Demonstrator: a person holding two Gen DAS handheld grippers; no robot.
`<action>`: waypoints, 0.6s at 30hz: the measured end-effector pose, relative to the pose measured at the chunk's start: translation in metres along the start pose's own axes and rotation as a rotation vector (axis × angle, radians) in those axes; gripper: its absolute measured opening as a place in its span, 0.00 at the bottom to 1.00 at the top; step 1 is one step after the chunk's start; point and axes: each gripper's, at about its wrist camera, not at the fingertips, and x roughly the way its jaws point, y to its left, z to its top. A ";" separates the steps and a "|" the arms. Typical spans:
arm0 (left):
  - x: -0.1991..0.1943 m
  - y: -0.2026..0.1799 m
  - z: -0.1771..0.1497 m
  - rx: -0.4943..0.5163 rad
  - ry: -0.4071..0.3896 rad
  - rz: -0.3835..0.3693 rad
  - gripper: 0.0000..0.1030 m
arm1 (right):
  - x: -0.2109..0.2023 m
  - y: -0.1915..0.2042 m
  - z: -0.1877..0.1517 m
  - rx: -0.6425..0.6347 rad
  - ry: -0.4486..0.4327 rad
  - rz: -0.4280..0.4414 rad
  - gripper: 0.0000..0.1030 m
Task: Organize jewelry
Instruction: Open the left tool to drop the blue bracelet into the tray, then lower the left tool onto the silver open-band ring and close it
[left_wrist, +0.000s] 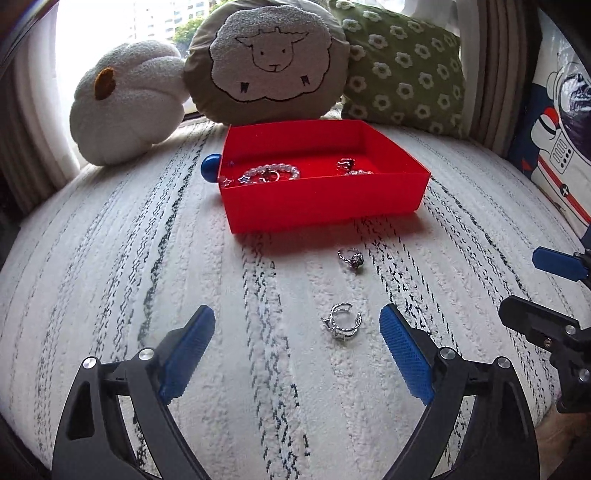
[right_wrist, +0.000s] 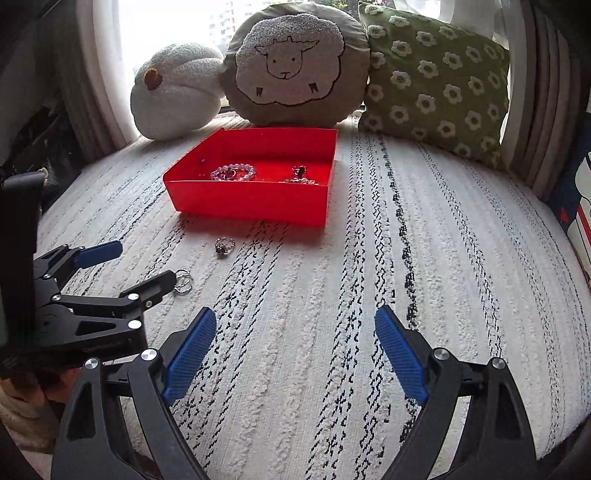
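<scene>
Left gripper (left_wrist: 297, 325) is shown with fingers spread wide and empty, an open silver ring (left_wrist: 340, 321) lying on the woven bedspread (left_wrist: 110, 258) between them, nearer the right finger. A second, dark-stoned ring (left_wrist: 351, 258) is seen farther on, just before the red tray (left_wrist: 321, 206), in which a beaded bracelet (left_wrist: 271, 172) and other small pieces are already held. Right gripper (right_wrist: 295, 328) is likewise wide open, nothing grasped, with only fabric ahead.

Risk, as judged: the thin ring may be pressed into the soft pile or flicked aside if the fingers are closed off-centre; the light tray may be nudged on approach.

A blue ball (left_wrist: 209, 167) is half hidden behind the tray. In the right wrist view the open ring is partly covered by the left finger. Tray contents at the right are too small to be identified.
</scene>
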 end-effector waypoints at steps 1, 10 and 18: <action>0.003 -0.003 0.000 0.010 0.007 0.010 0.84 | -0.001 0.000 0.000 -0.001 -0.004 0.003 0.83; 0.025 -0.011 -0.003 0.024 0.059 0.036 0.68 | -0.008 0.002 0.002 -0.002 -0.021 0.020 0.83; 0.021 -0.017 -0.004 0.040 0.067 -0.034 0.35 | -0.007 0.001 0.001 -0.002 -0.016 0.018 0.83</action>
